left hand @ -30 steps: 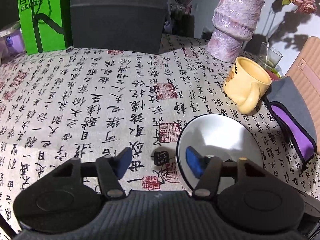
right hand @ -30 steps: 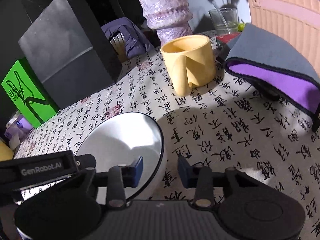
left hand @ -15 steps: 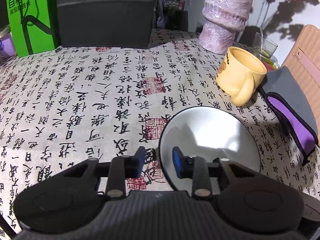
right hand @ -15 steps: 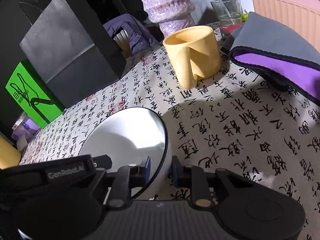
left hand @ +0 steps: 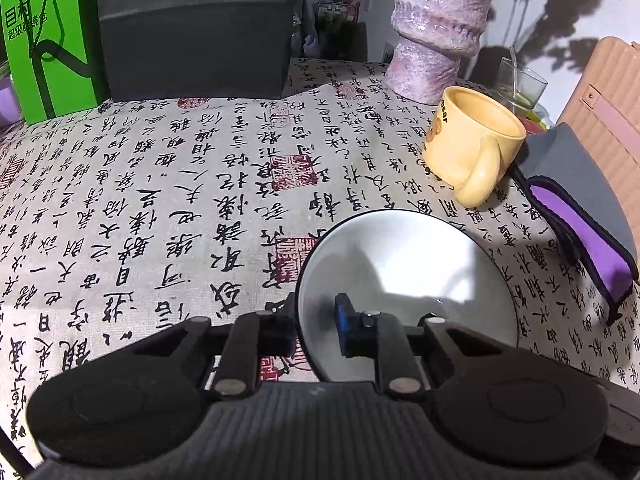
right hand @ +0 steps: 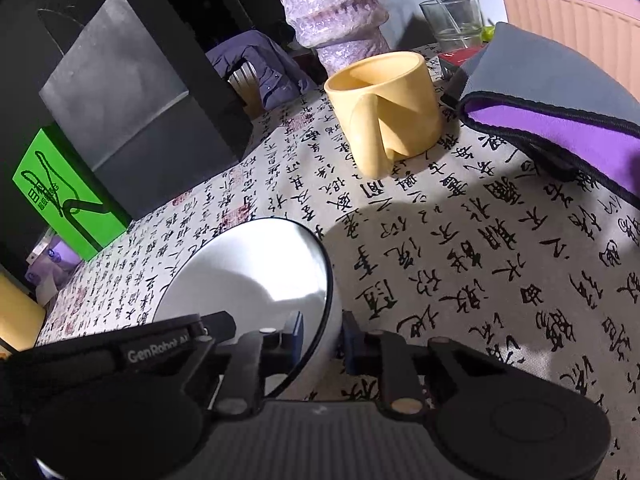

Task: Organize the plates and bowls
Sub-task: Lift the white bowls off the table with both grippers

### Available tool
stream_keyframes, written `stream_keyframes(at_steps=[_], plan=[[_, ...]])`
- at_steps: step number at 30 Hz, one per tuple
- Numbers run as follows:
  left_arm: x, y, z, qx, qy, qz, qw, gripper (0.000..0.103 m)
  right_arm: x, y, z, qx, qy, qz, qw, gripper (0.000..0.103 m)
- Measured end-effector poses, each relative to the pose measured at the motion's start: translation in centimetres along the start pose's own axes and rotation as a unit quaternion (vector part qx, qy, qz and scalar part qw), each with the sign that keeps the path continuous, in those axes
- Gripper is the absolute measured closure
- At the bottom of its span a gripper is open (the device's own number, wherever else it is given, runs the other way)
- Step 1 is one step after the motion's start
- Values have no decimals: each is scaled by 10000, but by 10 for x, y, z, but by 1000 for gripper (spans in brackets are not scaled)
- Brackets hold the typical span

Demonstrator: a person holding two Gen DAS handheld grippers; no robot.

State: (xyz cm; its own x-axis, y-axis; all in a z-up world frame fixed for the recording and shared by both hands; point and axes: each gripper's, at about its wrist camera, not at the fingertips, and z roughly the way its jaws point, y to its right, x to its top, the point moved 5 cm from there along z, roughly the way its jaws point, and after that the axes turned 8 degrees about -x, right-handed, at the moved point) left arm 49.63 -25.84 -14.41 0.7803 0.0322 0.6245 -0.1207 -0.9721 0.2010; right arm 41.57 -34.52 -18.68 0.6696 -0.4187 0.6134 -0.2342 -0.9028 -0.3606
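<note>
Nearest in the left wrist view, the left gripper (left hand: 316,322) straddles the near left rim of the white bowl (left hand: 420,276): one blue pad sits inside the bowl and the other finger stands outside the wall. Its jaws are closing, with the rim between them, and the gap is already narrow; whether the outer pad presses the wall I cannot tell for sure, though it looks to be touching.

In the right wrist view, the right gripper (right hand: 322,336) takes the same bowl (right hand: 256,276) at its near right rim, one pad inside and one outside, jaws closing on the thin dark-edged wall, both pads close against it. The left gripper's black body, with pale lettering on it, shows at the lower left of that view, just beside the right one.

The bowl stands upright on the tablecloth (left hand: 180,200), a pale cloth printed with black calligraphy and red seals, near the front edge and toward the right side of the table.

Beyond the bowl, apart from it, a yellow mug (left hand: 472,152) stands with its handle turned toward the cameras. Right of the mug lies a grey and purple pouch (left hand: 580,208).

Farther back rise a mottled purple vase (left hand: 436,28) and, right of it, a clear glass (left hand: 520,84). At the far left stand a dark grey box (left hand: 196,28) and a green box (left hand: 44,36).
</note>
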Motion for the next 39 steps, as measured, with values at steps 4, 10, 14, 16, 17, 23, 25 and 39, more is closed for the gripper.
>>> stream_keyframes(at_steps=[4,10,14,16,17,23,25,39], plan=[[-1,0,0,-47,29,62,10000,84,0,0,0,-6,31,-10,10000,85],[-2,0,-3,-74,56,97,9999,84,0,0,0,0,64,-15,10000,86],[-1,-1,-5,-107,97,92,9999,85,1,-1,1,-5,72,-51,10000,86],[-1,-2,-6,-125,123,88,9998,85,1,-1,1,-5,74,-73,9999,87],[-1,-2,-7,-139,142,89,9998,85,1,-2,1,-10,78,-82,9999,87],[-2,-1,-12,-113,189,87,9997,85,3,-3,1,16,147,-138,9998,88],[-1,-1,-12,-109,191,111,9997,85,3,-3,0,29,159,-147,9998,88],[-10,-6,-12,45,160,-95,9998,87,4,-2,5,120,60,-144,9998,88]])
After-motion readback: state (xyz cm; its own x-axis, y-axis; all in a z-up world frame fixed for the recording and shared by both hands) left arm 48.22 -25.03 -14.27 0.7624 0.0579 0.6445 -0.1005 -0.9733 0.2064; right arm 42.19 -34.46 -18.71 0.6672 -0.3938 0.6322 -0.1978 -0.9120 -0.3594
